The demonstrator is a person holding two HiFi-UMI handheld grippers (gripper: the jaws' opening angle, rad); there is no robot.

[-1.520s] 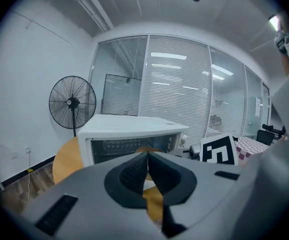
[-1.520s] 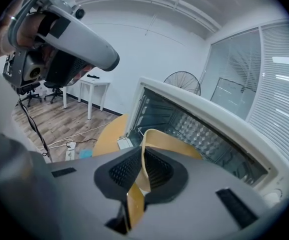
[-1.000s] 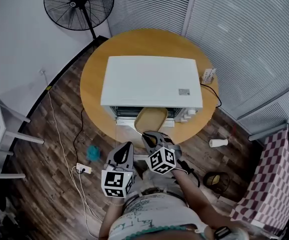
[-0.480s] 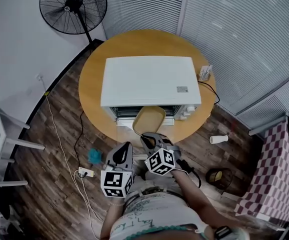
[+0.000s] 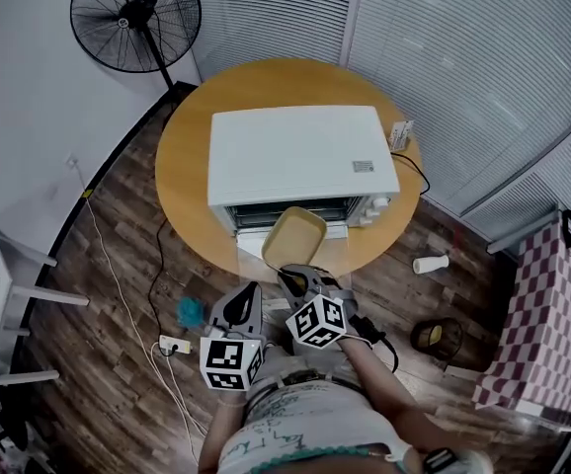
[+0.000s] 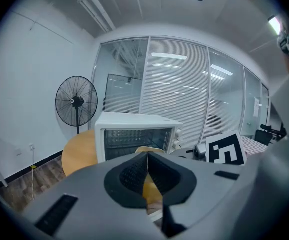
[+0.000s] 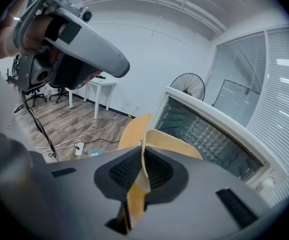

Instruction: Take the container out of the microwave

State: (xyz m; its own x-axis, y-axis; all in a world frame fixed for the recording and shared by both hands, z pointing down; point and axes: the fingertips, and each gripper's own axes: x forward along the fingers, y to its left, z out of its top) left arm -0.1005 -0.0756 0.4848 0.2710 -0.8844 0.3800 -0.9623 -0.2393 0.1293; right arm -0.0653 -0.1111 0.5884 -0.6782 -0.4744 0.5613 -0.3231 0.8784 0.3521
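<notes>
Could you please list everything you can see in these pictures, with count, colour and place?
microwave: one, white, on the table
table: one, wooden, round, mid-floor
container: one, tan, at the microwave's mouth
fan: one, black, beside the wall
power strip: one, white, on the floor
cup: one, white, on the floor
checked chair: one, maroon-and-white, far right
left hand-held gripper: one, grey, shut, empty
right hand-held gripper: one, grey, shut on the container

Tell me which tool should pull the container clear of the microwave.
Right. The right tool grips the container by its rim, partly out of the microwave; the left tool is shut on nothing beside it.
</notes>
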